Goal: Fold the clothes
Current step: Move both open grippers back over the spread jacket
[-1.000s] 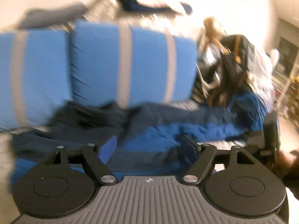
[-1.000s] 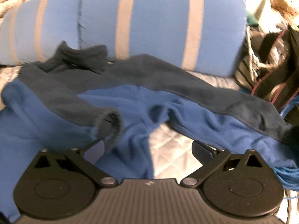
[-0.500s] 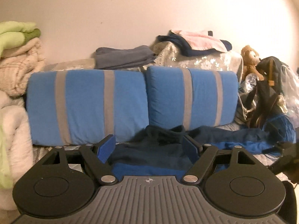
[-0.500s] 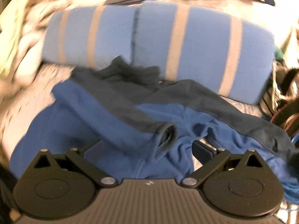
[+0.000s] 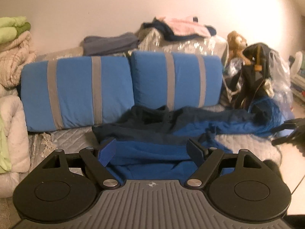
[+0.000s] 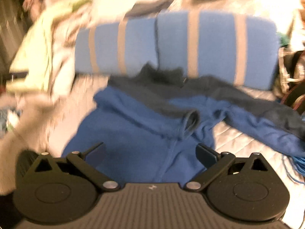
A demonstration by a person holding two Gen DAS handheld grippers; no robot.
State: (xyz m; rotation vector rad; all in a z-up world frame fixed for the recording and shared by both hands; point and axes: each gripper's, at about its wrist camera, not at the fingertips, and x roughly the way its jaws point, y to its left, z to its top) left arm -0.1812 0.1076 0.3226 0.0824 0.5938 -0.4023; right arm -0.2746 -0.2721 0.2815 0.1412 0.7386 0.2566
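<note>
A blue and dark navy fleece top [image 5: 152,150] lies spread on a quilted sofa seat, collar toward the cushions. It also shows in the right wrist view [image 6: 144,133], with one sleeve folded across the body, its cuff [image 6: 190,122] open toward me, and the other sleeve [image 6: 263,122] stretched out right. My left gripper [image 5: 151,150] is open and empty, just above the top's near edge. My right gripper [image 6: 152,152] is open and empty above the body of the top. The right gripper also shows at the right edge of the left wrist view [image 5: 287,131].
Two blue cushions with grey stripes [image 5: 122,89] stand behind the top. Folded clothes [image 5: 175,28] lie on the sofa back. Stacked blankets [image 5: 11,61] are at the left. A teddy bear [image 5: 236,42], dark bags [image 5: 255,72] and a blue cord [image 6: 297,164] are at the right.
Both grippers have pulled back from the top and stayed open. The right wrist view has swung left, now blurred. The left sleeve stays folded across the body.
</note>
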